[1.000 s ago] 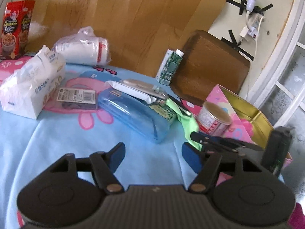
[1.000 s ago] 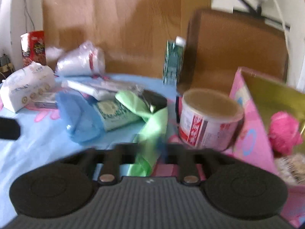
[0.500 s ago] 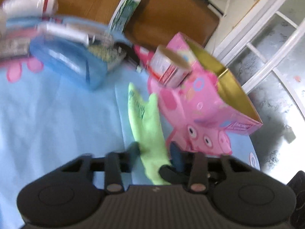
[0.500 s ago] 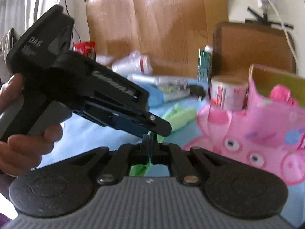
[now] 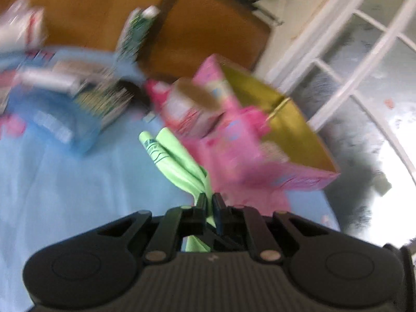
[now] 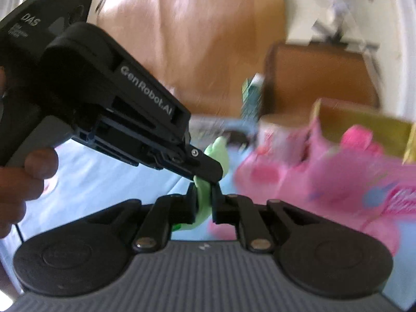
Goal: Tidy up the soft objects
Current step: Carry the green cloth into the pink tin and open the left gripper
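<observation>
A light green cloth (image 5: 179, 161) stretches over the blue table cover, left of the pink box (image 5: 249, 150). My left gripper (image 5: 208, 202) is shut on the near end of the cloth. In the right wrist view my right gripper (image 6: 202, 195) is also shut on the green cloth (image 6: 204, 195), and the left gripper's black body (image 6: 109, 104) reaches in from the left and pinches the same cloth just above it. The open pink box (image 6: 338, 171) with a gold lining stands to the right, with a pink fluffy thing (image 6: 358, 137) inside.
A tin can (image 5: 189, 104) stands against the pink box. A blue pouch (image 5: 59, 119), packets and a green carton (image 5: 135, 33) lie farther back. A brown chair back (image 5: 208, 33) and a wooden wall panel stand behind the table. The view is blurred.
Both grippers have lifted and swung right with the green cloth. The left gripper, open over the table a second ago, has shut on the cloth next to the right gripper.
</observation>
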The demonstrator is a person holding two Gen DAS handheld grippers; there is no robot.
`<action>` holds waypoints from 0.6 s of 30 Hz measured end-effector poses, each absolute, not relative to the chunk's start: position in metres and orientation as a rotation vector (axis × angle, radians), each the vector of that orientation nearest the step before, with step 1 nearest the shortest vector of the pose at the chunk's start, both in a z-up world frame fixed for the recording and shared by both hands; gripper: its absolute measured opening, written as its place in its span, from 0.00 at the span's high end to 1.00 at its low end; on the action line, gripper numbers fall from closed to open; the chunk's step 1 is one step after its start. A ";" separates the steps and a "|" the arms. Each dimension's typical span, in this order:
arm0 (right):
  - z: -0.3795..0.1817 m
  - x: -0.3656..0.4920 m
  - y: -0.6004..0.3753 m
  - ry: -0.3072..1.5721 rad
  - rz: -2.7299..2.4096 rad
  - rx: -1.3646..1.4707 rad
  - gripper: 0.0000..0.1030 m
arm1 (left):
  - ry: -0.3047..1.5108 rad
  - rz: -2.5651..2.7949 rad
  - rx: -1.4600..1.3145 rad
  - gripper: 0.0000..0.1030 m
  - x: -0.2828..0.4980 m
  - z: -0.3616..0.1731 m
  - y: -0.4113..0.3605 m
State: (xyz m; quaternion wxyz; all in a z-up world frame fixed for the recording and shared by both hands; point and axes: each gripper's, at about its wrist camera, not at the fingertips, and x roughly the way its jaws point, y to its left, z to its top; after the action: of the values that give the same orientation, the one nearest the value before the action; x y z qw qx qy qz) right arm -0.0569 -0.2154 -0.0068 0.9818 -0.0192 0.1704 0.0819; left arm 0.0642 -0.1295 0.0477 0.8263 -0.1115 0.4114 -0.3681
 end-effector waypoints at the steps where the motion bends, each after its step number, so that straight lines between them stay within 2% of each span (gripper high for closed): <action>1: -0.001 -0.059 -0.221 0.307 0.140 -0.038 0.87 | 0.845 -0.802 -0.220 0.94 0.063 0.057 -0.138; 5: 0.023 -0.067 -0.247 0.165 0.007 -0.045 0.87 | 0.729 -0.896 -0.133 0.94 0.058 0.092 -0.185; 9: 0.033 -0.056 -0.283 0.130 -0.116 -0.017 0.86 | 0.694 -0.937 -0.081 0.88 0.066 0.101 -0.235; 10: 0.032 -0.051 -0.294 0.141 -0.152 0.000 0.83 | 0.692 -0.925 -0.077 0.79 0.068 0.100 -0.243; 12: 0.026 -0.035 -0.314 0.202 -0.237 0.000 0.57 | 0.684 -0.871 -0.067 0.71 0.068 0.096 -0.244; 18: 0.028 -0.048 -0.344 0.135 -0.317 0.100 0.55 | 0.645 -0.707 -0.099 0.65 0.071 0.077 -0.163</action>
State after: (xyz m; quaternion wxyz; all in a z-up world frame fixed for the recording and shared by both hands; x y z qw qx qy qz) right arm -0.0479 -0.3437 0.0279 0.9840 0.0500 0.0671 -0.1576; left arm 0.0710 -0.1625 0.0771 0.8865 -0.0476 0.3100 -0.3402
